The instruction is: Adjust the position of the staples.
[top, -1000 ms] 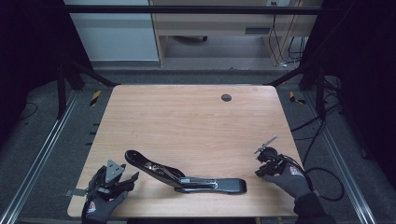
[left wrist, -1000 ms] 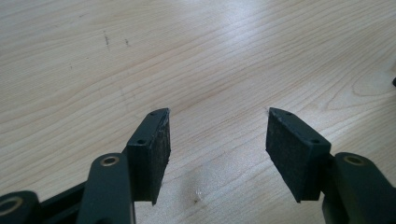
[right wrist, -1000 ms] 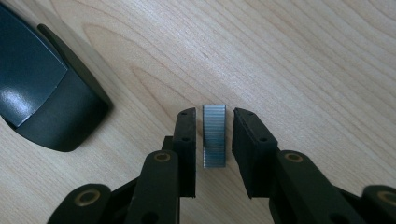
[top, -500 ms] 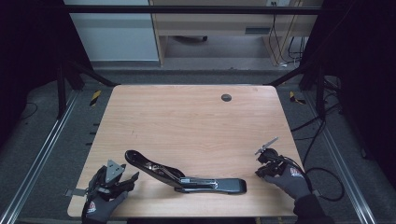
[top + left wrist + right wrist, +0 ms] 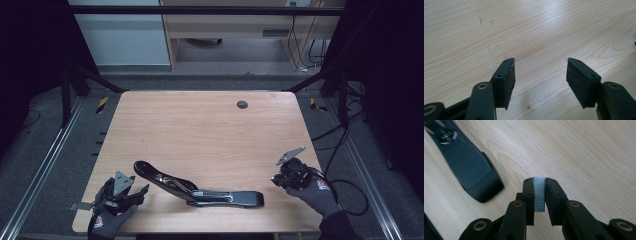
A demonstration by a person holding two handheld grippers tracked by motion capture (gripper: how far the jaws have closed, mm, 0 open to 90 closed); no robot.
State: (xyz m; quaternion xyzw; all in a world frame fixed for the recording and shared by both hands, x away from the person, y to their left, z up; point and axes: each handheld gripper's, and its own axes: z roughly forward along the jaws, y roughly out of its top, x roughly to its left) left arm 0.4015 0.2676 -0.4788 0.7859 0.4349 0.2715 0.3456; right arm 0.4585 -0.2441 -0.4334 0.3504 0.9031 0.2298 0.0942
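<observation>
Near the lower edge of the high view, the right gripper (image 5: 539, 192) has just closed its jaws on a strip of staples (image 5: 539, 194). The left gripper (image 5: 540, 75) hangs wide and empty. The opened stapler (image 5: 200, 187) lies at lower centre of the table (image 5: 200, 130), not yet loaded.

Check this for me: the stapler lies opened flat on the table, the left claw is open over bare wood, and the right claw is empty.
One mistake: the right claw is not empty. The right gripper view shows its jaws closed on a strip of staples. The stapler does lie open, and the left claw is open over the table.
</observation>
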